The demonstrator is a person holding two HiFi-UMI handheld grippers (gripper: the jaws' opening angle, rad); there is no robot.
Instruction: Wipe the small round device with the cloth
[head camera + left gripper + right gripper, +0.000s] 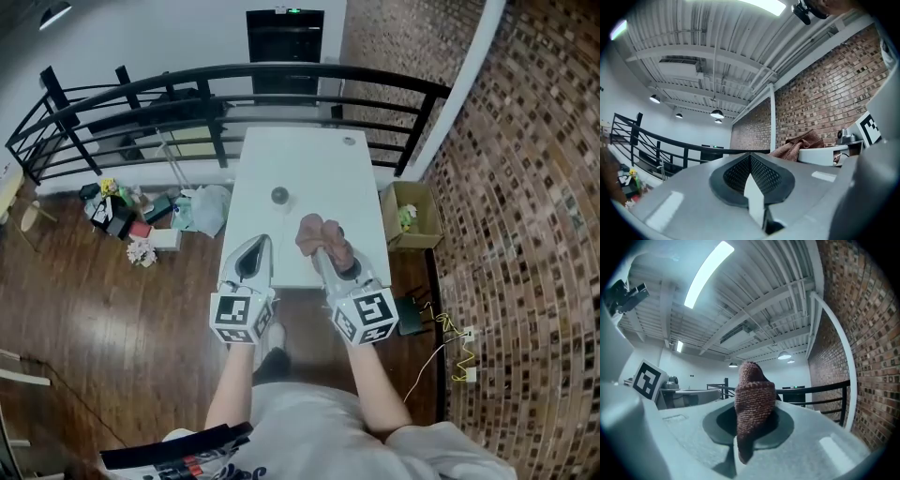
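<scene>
right gripper (336, 258) pinching cloth (322, 235) over table (309, 159) near edge; left gripper (251, 247) pressed together, empty, same edge; small round device (279, 195) mid-table

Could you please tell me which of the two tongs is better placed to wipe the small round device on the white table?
Right: the right tongs grip the brownish-pink knitted cloth, close to the small dark round device. The left tongs are shut and empty.

An industrial loft mezzanine: brick wall (525, 187), black railing (234, 80), wood floor (112, 328).
</scene>
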